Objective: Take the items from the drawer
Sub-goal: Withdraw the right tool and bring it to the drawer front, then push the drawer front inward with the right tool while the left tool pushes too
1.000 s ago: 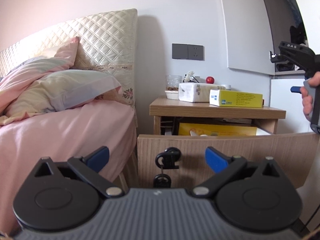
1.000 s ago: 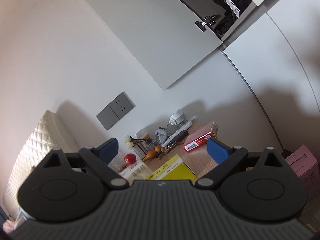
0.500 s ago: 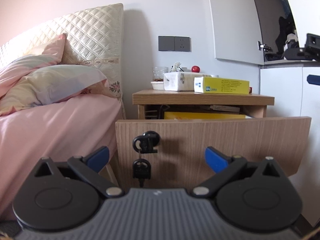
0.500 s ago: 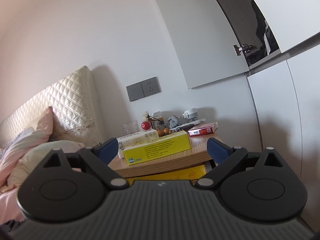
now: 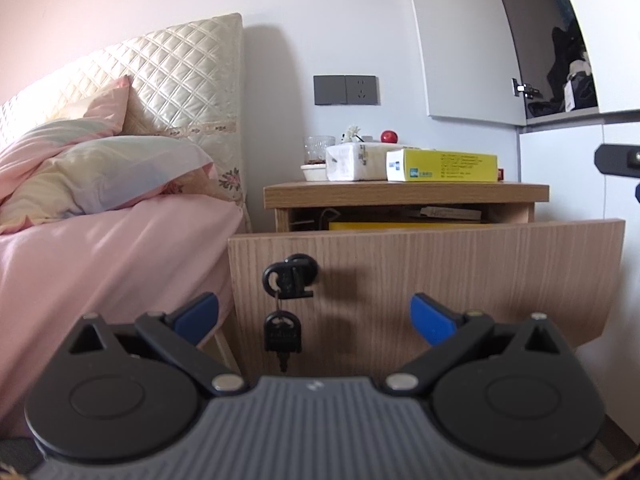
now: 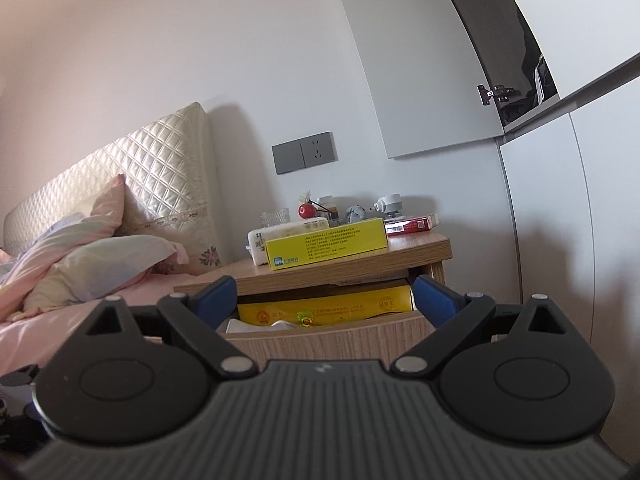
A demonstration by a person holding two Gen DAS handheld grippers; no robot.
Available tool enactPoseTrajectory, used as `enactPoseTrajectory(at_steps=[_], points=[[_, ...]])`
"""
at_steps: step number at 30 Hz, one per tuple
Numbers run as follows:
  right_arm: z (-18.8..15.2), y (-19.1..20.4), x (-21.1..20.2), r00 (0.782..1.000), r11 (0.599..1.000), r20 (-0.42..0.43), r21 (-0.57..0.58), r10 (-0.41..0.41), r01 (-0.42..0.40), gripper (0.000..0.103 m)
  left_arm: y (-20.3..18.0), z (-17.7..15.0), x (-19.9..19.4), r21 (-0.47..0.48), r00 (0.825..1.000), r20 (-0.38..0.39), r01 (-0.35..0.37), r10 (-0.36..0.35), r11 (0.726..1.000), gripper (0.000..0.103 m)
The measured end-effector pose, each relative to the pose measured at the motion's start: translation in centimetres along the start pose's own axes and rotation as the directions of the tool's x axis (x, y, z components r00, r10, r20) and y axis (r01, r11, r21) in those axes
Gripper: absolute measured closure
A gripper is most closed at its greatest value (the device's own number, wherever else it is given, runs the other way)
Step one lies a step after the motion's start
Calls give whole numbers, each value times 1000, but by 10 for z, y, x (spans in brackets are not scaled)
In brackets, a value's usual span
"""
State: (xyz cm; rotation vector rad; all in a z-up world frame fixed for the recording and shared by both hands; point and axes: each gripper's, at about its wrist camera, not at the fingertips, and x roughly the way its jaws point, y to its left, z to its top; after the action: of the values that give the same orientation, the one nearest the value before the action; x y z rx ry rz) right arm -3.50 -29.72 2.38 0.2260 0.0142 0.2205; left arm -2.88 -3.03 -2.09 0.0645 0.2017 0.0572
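Both cams have dropped level w/ the nightstand. Drawer (image 5: 424, 276) stands pulled out; a yellow box (image 6: 326, 307) lies inside, another yellow box (image 6: 326, 249) on top. Left gripper (image 5: 314, 316) & right gripper (image 6: 325, 294) hang spread wide, empty, right one aimed over the drawer, prob. for reaching in.

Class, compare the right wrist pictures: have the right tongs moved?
Yes. The right tongs tilted downward: the wall socket rose in view and the open drawer appeared.
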Motion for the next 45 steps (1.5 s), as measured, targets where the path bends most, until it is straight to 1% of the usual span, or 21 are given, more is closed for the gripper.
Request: enactPoseTrajectory(at_steps=[6,10,11,13,17,23,25,30,35,41,42,45], points=[[-13,5,-2,1000,999,-11,-30,-27,26,6,2,-2,-1,-10,1000,2,9,-9,1000,0],[-28,7,-8,998,997,-22,-59,-50,49,6,2,0,-2,-5,1000,8,13,-13,1000,0],[-34,6,-8,998,997,-28,-61,-57,55,6,2,0,-1,-3,1000,7,14,-14,1000,0],[-43,5,-6,995,996,-66,-46,-78,75,6,1,-2,0,-5,1000,8,15,-15,1000,0],[-48,10,-1,992,992,-86,-96,-90,81,7,1,-3,6,-17,999,-16,29,-29,999,0],[-47,2,9,982,986,-131,-108,-138,124,7,0,-4,15,-35,997,-49,51,-53,998,0],[-47,-3,15,977,985,-150,-96,-154,140,7,-2,-4,18,-26,997,-52,52,-54,998,0],[-45,-8,29,966,985,-199,-85,-164,150,7,-10,-3,25,30,996,-58,76,-74,997,0],[-41,-11,39,965,992,-232,-59,-124,113,7,-13,-4,33,49,993,-71,99,-95,994,0],[-36,-16,47,962,994,-250,-36,-106,101,7,-13,-8,40,58,993,-84,87,-82,995,1],[-36,-16,47,962,994,-250,-34,-106,100,7,-18,-7,40,57,993,-84,85,-80,995,1],[-38,-18,50,958,995,-266,-31,-104,100,7,-15,-7,39,48,995,-77,71,-67,996,1]])
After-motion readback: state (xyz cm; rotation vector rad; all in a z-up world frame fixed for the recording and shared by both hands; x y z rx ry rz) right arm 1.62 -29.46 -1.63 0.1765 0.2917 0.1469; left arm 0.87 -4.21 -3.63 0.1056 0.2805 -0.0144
